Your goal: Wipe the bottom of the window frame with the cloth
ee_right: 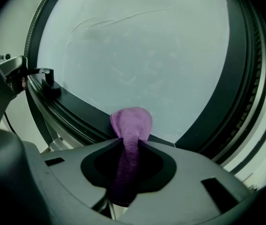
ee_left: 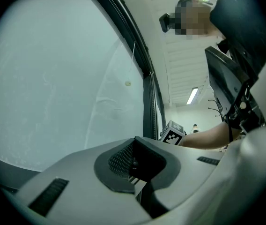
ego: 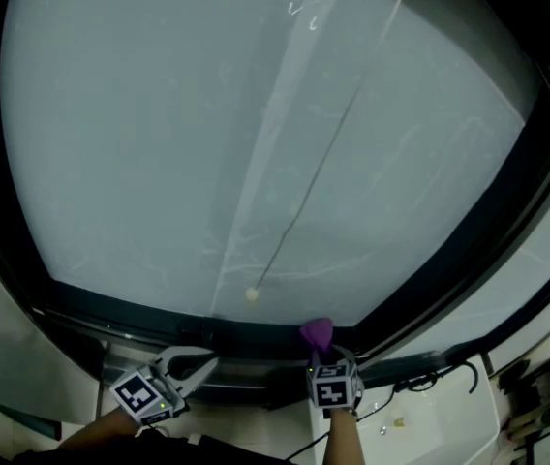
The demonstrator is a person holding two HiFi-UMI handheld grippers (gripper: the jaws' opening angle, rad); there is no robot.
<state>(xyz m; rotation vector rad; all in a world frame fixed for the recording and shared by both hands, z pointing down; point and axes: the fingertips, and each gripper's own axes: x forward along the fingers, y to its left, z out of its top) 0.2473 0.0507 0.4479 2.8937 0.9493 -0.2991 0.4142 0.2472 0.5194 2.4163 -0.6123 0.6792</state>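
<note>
The right gripper's (ee_right: pixel 131 146) jaws are clamped on the purple cloth (ee_right: pixel 132 122), whose folded tip pokes out against the bottom of the window frame (ee_right: pixel 79 110). To wipe well, I'd press that tip firmly onto the frame and drag it sideways without lifting. The left gripper (ego: pixel 202 361), jaws together and empty, hangs near the frame to the left. Both forearms reach forward from below.

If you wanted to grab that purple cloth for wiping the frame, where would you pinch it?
Pinch the purple cloth on its bunched, narrow tail, coming from the room side. The right gripper holds it that way: its jaws are shut on the tail, and the rounded, folded end pokes out past them toward the bottom window frame, free to rub.
</note>
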